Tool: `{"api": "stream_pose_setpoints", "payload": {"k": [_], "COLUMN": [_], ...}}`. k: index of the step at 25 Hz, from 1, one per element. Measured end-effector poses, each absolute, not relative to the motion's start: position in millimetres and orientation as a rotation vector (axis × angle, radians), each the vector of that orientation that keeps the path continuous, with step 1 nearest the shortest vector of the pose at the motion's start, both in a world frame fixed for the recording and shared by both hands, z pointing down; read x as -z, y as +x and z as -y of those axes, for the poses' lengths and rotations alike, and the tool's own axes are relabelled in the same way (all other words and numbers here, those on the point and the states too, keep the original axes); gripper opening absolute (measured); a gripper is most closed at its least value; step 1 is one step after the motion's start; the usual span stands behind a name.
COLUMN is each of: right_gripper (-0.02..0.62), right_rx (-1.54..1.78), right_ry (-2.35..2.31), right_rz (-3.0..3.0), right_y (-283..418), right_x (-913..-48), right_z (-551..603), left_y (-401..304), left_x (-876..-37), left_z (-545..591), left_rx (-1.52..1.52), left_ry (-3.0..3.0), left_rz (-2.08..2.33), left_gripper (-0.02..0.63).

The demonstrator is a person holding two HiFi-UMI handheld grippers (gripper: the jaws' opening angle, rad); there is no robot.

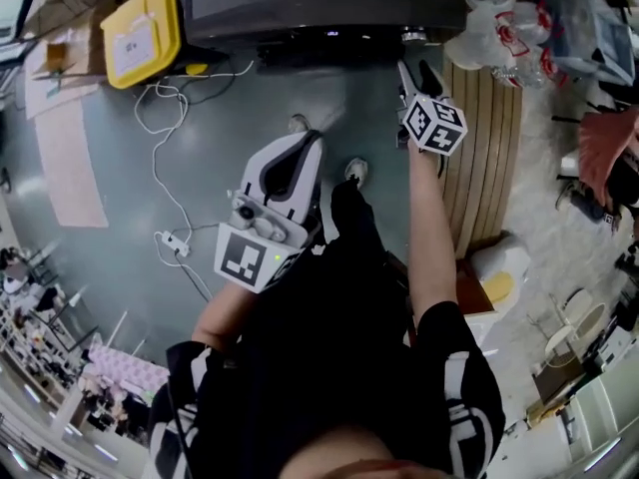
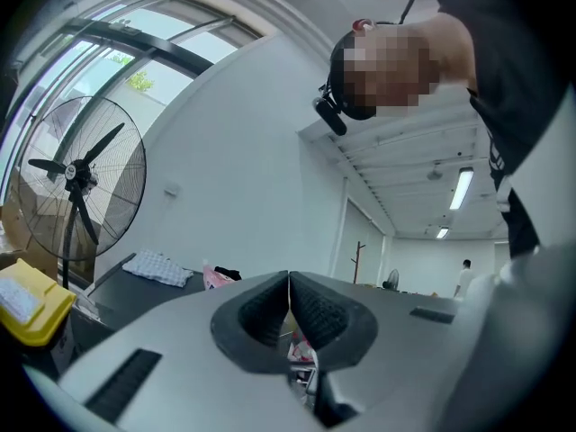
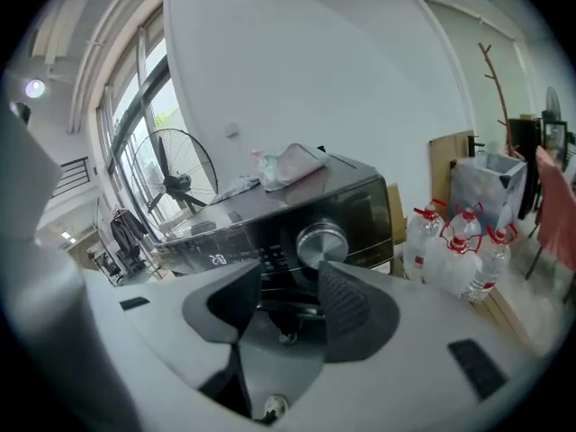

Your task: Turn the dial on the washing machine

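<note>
The dark washing machine (image 3: 360, 207) stands ahead in the right gripper view, its round silver dial (image 3: 321, 242) on the front panel's right part. My right gripper (image 3: 290, 277) is open with nothing between its pads, and the dial sits just beyond and above the gap, apart from them. In the head view the right gripper (image 1: 415, 72) reaches out close to the machine (image 1: 319, 8). My left gripper (image 1: 300, 148) hangs back over the floor, and in its own view the left gripper (image 2: 289, 282) is shut and empty, aimed up at a white wall.
A crumpled cloth (image 3: 292, 165) lies on the machine's top. Water bottles (image 3: 454, 250) and a slatted wooden board (image 1: 484, 148) stand to the right. A yellow bin (image 1: 145, 33) sits left of the machine. A white cable and power strip (image 1: 170, 242) lie on the floor, with a standing fan (image 3: 180, 183) behind.
</note>
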State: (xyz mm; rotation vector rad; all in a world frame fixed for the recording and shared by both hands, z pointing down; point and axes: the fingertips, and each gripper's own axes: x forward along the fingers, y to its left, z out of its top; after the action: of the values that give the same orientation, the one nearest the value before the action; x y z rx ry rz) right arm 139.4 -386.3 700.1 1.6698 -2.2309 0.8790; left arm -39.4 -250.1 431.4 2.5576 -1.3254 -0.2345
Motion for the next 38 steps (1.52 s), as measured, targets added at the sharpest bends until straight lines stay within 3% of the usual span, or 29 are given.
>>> {"api": "stream_pose_setpoints", "payload": {"k": [6,10,20,38], "right_gripper": [0.094,0.051,0.031,0.025], "right_rx": [-0.753,-0.616,-0.479,-0.475], "right_ry": [1.575,1.535,1.579,1.594], "right_rz": [2.303,2.400,2.560,2.568], "right_y": [101.7,81.0,51.0,14.1], "right_x": [-582.4,-493.5,-361.9,-349.7], "right_z": [295.8,241.4,160.1,150.1], "left_y": [-49.7,-61.3,-109.0,-134.7], "left_x": [-348.9,-310.0,-293.4,-285.7], "left_z": [203.5,169.1,126.8,127.5], "left_rx": [0.323,0.356,0.327,0.334], "left_ry": [2.536,2.516,2.496,2.580], "left_rz": [1.490,1.562,1.556,1.463], "left_gripper": [0.022,0.023,0.023,0.023]}}
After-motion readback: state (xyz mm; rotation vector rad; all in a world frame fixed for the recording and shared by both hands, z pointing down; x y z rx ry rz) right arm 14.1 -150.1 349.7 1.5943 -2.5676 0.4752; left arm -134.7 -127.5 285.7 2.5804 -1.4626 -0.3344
